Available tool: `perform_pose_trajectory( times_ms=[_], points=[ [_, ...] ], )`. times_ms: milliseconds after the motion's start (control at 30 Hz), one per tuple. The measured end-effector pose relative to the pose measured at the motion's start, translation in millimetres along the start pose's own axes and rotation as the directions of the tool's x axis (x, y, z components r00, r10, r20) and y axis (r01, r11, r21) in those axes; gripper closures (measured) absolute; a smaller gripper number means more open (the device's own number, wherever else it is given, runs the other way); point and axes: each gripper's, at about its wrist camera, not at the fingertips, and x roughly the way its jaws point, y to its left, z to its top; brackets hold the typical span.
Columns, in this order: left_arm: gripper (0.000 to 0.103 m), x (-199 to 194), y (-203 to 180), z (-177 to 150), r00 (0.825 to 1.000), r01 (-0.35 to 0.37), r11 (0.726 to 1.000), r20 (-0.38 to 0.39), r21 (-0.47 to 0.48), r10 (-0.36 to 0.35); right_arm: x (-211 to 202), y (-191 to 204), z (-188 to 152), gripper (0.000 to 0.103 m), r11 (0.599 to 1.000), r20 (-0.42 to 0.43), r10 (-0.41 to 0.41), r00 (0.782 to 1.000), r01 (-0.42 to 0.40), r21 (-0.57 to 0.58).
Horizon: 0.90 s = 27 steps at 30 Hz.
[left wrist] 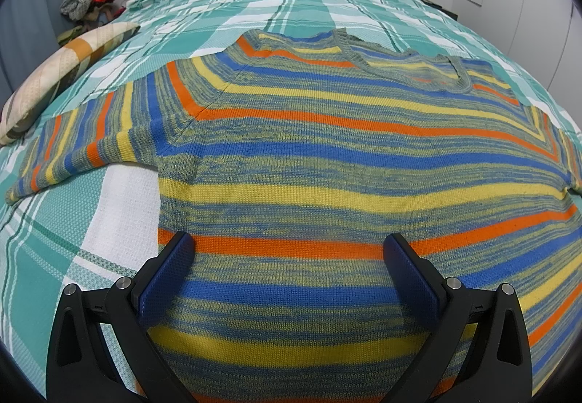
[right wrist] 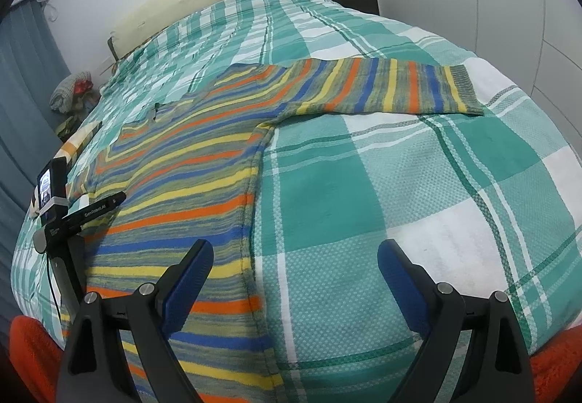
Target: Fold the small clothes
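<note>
The sweater [left wrist: 309, 162] lies flat on the bed [right wrist: 418, 184], sleeves spread to either side; its lower body sits between and just ahead of the left gripper [left wrist: 287, 257], whose fingers stand wide apart and hold nothing; the right gripper [right wrist: 294, 264] is likewise wide apart and empty, the sweater's side edge running up between its fingers, nearer the left one; the knit looks soft, light and stretchy, likely to sag and drag; best pinched at hem corners or sleeve cuff [right wrist: 465, 90].
</note>
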Motion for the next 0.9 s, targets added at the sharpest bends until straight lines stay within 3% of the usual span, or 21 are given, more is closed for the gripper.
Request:
perform_pose_trajectory(
  times_ms=[567,900],
  points=[
    [0.000,0,0,0,1.000,0.000,1.000,0.000,0.000,0.000,-5,-4,1,0.012,1.000,0.016,0.022,1.000,-0.022,0.019],
    [0.000,0,0,0,1.000,0.000,1.000,0.000,0.000,0.000,-3,7,-5,0.012,0.999,0.008,0.018,1.000,-0.018,-0.045]
  ],
)
